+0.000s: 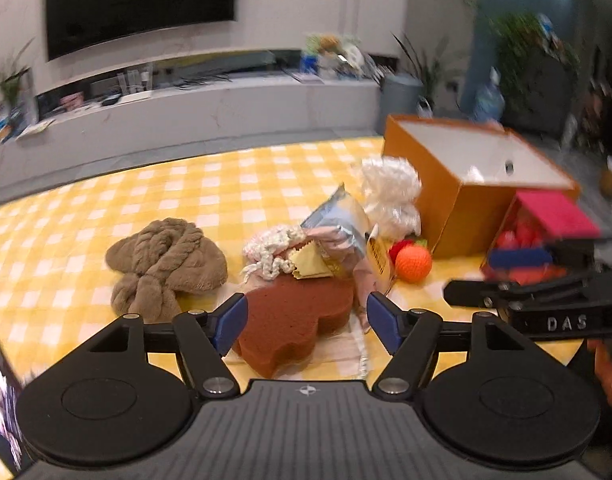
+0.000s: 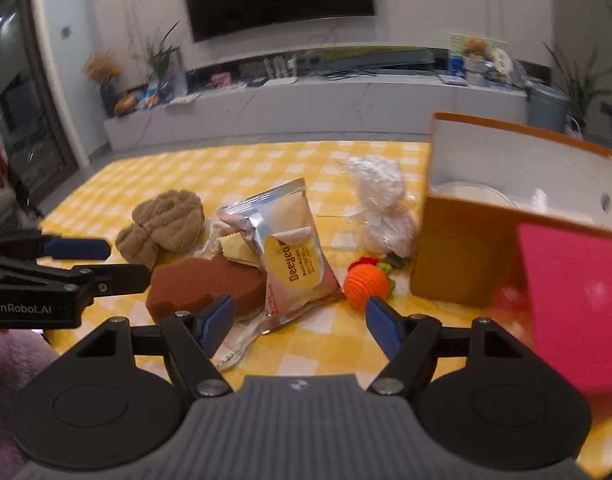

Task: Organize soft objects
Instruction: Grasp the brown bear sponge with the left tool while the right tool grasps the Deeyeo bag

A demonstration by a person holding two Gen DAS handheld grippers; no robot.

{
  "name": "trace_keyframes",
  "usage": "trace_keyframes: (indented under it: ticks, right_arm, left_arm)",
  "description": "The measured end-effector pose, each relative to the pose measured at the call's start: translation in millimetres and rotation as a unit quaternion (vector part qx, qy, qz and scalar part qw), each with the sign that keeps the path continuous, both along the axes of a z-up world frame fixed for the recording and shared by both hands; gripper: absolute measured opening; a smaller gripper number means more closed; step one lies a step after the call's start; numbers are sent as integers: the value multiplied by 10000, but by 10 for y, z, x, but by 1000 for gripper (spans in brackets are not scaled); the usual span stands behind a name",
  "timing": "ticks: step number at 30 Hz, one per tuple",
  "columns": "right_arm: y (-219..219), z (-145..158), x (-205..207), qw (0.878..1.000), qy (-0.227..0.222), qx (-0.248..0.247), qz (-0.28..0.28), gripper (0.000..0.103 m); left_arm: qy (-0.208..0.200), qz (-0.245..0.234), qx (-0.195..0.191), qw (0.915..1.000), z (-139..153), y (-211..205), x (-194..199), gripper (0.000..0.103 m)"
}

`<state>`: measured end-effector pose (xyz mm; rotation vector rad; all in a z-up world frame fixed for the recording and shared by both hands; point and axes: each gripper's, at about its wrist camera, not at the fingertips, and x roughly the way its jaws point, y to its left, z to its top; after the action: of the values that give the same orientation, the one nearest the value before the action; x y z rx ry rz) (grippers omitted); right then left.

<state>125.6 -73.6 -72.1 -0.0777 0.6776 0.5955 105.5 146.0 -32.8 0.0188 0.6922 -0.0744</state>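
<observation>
I read "Deeyeo" on the crinkly foil packet [image 2: 286, 248]; both my left gripper [image 1: 306, 322] and right gripper [image 2: 299, 322] gape wide, empty, spongy brown block [image 1: 296, 326] at twelve o'clock.

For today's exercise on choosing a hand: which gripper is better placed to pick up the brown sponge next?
Left, probably. The left gripper, jaws open, already frames the brown sponge. The right gripper faces the snack packet, with the sponge off to its left.
</observation>
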Motion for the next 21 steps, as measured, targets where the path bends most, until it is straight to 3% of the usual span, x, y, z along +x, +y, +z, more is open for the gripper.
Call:
trace_keyframes:
  ticks: [6, 12, 21]
  right_arm:
    - [283, -123, 371, 9988, -22, -356, 331, 72]
    - [528, -340, 675, 9966, 154, -499, 634, 72]
    - [572, -543, 971, 9958, 553, -176, 704, 71]
  left_arm:
    - [667, -735, 388, 9943, -206, -3, 308, 88]
    - [1107, -882, 736, 9872, -405, 47, 585, 88]
    - [1537, -930, 553, 9822, -636, 129, 741, 89]
